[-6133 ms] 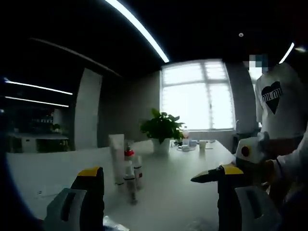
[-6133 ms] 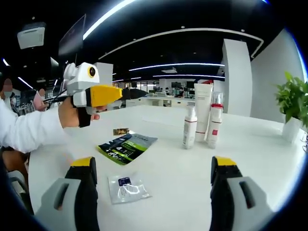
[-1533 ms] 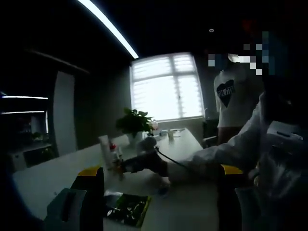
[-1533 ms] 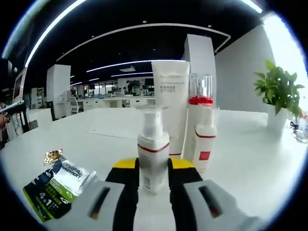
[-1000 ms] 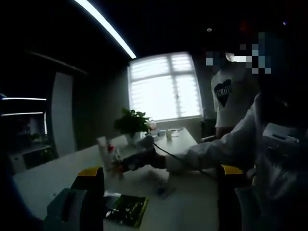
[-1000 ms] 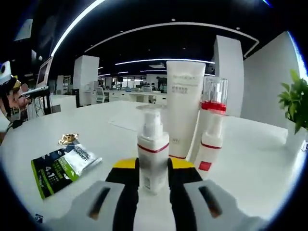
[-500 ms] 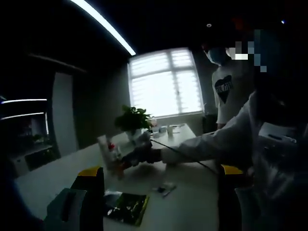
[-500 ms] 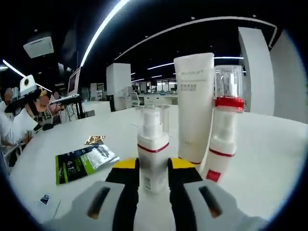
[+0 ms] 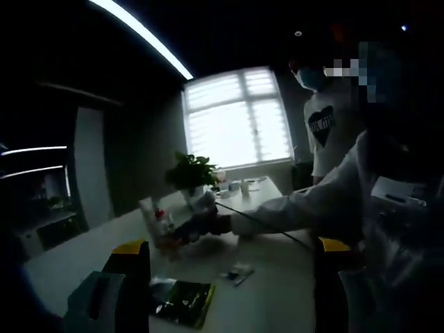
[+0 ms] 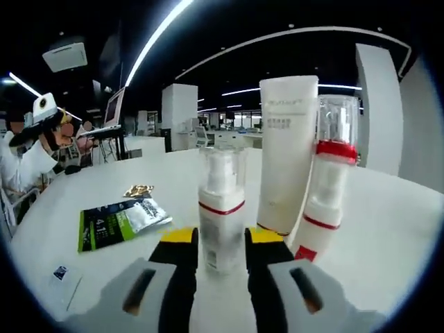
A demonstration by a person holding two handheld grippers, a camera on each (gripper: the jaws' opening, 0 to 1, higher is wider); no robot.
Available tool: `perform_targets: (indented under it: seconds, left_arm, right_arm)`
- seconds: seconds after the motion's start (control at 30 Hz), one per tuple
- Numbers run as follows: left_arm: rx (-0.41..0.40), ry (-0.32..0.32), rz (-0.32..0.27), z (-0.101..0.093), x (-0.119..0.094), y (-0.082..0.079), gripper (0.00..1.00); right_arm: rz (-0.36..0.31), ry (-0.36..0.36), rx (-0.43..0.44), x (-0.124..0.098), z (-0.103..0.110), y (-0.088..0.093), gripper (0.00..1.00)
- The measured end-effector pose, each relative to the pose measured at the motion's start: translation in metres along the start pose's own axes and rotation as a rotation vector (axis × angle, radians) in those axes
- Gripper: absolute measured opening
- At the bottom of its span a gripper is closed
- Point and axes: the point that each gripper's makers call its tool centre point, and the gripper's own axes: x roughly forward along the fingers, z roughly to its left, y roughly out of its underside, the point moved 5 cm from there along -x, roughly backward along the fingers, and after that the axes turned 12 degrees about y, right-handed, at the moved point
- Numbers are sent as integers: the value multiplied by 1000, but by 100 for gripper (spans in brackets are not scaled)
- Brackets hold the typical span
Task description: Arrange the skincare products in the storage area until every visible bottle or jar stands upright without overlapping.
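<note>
Two yellow-tipped jaws of the left gripper (image 9: 225, 253) stand wide apart, released, holding nothing. Left gripper view, dim: white tabletop (image 9: 277, 291); green sachet (image 9: 182, 302) lies flat near the left jaw. Farther off, the right gripper (image 9: 179, 236), on a white sleeve (image 9: 305, 208), reaches the bottles (image 9: 156, 223) before a potted plant (image 9: 189, 177).

Right gripper view: right gripper (image 10: 220, 239) clenched on the pump bottle (image 10: 220, 215), upright on the tabletop. Behind it, a white tube (image 10: 286, 152) and red-banded bottle (image 10: 326, 187) stand upright, close together. Green sachet (image 10: 118, 222) lies left.
</note>
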Motion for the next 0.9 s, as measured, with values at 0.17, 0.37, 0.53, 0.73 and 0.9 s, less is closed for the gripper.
perform_targets:
  seconds: [0.17, 0.37, 0.53, 0.73, 0.9]
  left_arm:
    - [0, 2, -2, 0, 1, 0, 100]
    - [17, 20, -14, -5, 3, -5, 100]
    - [32, 33, -31, -9, 3, -10, 100]
    - [48, 47, -46, -15, 5, -15, 100]
    - [51, 52, -45, -16, 6, -15, 100]
  right_arm:
    - [4, 36, 19, -8, 5, 2, 41]
    - [22, 191, 38, -23, 9, 5, 41]
    - [39, 380, 118, -39, 18, 2, 38]
    - [-3, 550, 215, -47, 27, -9, 40]
    - [-26, 593, 211, -39, 34, -22, 41]
